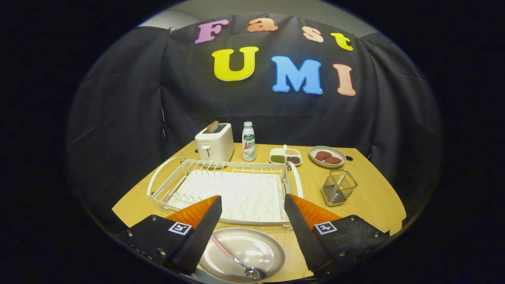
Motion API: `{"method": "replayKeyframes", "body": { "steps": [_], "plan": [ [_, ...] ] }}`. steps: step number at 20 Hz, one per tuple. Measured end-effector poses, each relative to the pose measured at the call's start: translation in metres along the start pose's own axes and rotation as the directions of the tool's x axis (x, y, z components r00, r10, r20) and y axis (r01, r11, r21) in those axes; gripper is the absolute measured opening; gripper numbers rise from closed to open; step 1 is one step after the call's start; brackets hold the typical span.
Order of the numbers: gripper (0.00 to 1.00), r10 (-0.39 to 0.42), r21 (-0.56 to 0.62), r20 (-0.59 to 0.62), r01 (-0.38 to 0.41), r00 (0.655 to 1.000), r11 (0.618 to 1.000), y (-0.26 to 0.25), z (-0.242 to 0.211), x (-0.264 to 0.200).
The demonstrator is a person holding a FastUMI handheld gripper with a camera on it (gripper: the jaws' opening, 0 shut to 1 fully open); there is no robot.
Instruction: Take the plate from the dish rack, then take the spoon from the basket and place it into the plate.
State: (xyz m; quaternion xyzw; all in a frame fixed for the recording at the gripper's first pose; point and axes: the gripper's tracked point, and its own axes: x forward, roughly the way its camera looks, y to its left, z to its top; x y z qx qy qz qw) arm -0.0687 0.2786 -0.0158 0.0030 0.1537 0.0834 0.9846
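A beige plate (pixel 252 252) lies on the wooden table between my fingers, just in front of the white dish rack (pixel 232 189). A spoon (pixel 236 260) with a red-and-white checked handle rests in the plate, its metal bowl toward me. My gripper (pixel 252 205) hovers above the plate, open, with nothing between its fingers. The wire basket (pixel 338 187) stands to the right of the rack, beyond the right finger, and holds nothing that I can see. No dishes stand in the rack.
Behind the rack are a white toaster (pixel 215 144) with a slice in it, a small bottle (pixel 248 141), a divided dish of grains (pixel 285 156) and a plate with two brown patties (pixel 327 156). The table edge curves close on the right.
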Motion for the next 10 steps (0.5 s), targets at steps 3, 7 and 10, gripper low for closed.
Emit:
{"method": "replayKeyframes", "body": {
  "steps": [3, 7, 10],
  "plan": [
    [0.97, 0.037, -0.021, 0.17, -0.034, 0.985, 0.999, 0.002, 0.051, 0.004],
    [0.97, 0.035, 0.029, 0.39, -0.05, 0.92, 0.998, -0.005, 0.104, 0.002],
    [0.97, -0.033, 0.029, 0.431, 0.022, 0.902, 0.999, -0.026, 0.119, 0.001]
  ]
}}
